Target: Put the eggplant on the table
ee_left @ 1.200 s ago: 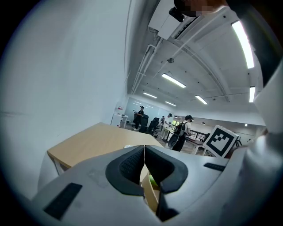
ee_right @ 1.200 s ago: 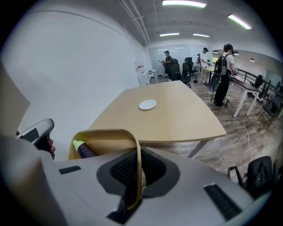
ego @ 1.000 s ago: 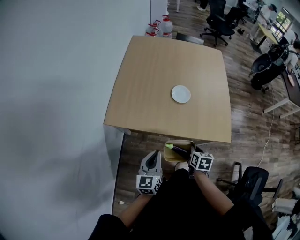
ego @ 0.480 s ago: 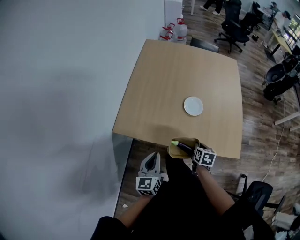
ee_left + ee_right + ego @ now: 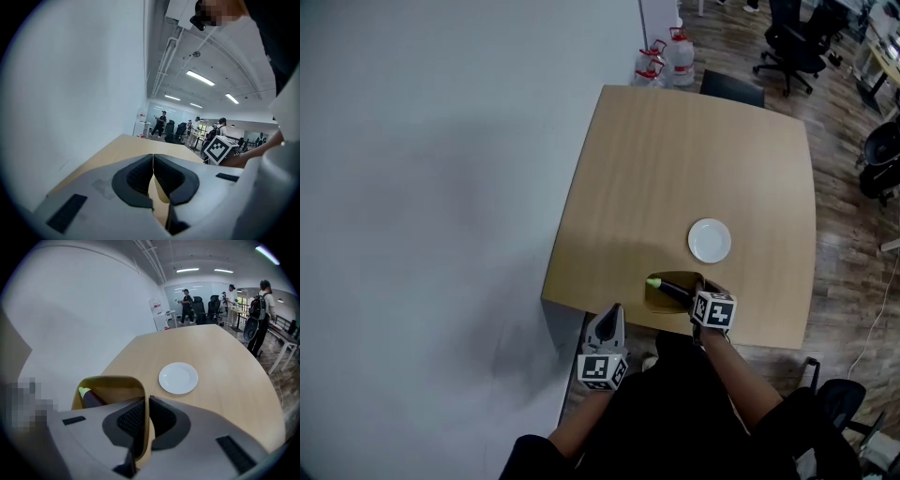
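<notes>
A dark purple eggplant (image 5: 672, 290) with a green stem end lies in a tan container (image 5: 661, 298) that hovers over the near edge of the wooden table (image 5: 675, 159). My right gripper (image 5: 696, 300) is shut on the container's rim. In the right gripper view the rim (image 5: 110, 379) passes between the jaws of the right gripper (image 5: 146, 417), and the eggplant (image 5: 92, 398) shows inside at the left. My left gripper (image 5: 612, 314) is shut and empty, just short of the table's near left corner. In the left gripper view its pads meet at the left gripper (image 5: 153, 172).
A white plate (image 5: 710, 240) sits on the table beyond the container, also the plate (image 5: 178, 378) in the right gripper view. A white wall runs along the left. Water bottles (image 5: 664, 58) and office chairs (image 5: 797, 42) stand past the far edge.
Both grippers have moved forward towards the table. The container with the eggplant, earlier in front of the table's edge, now hangs over its near edge.
</notes>
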Tool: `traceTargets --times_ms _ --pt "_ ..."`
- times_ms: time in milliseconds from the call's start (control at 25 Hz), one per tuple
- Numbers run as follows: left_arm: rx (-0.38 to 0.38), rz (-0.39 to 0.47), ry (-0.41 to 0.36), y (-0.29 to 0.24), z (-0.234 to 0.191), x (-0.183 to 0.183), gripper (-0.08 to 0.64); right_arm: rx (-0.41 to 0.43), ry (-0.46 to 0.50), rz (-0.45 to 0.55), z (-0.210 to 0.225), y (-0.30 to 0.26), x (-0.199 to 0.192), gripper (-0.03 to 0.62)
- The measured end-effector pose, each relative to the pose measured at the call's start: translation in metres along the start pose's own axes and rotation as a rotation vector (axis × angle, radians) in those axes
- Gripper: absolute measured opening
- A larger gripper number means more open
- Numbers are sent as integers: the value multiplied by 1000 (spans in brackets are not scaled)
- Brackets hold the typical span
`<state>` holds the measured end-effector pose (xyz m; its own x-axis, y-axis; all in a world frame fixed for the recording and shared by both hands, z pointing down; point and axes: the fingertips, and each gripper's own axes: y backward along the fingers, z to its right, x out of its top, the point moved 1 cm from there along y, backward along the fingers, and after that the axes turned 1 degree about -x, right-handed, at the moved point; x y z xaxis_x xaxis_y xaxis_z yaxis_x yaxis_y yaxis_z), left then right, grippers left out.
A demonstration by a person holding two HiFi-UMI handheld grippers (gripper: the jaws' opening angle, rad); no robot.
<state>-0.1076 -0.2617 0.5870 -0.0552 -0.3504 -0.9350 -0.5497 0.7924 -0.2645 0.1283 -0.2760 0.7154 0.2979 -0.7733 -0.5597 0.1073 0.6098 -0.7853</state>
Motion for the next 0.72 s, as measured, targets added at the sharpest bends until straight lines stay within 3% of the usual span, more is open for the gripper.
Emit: traceTargets --times_ms 240,720 --pt "51 -32 23 -40 -11 -2 15 23 32 -52 -3 -48 27 71" --pt "63 -123 36 -79 -14 -19 15 10 140 -144 -16 -137 43 71"
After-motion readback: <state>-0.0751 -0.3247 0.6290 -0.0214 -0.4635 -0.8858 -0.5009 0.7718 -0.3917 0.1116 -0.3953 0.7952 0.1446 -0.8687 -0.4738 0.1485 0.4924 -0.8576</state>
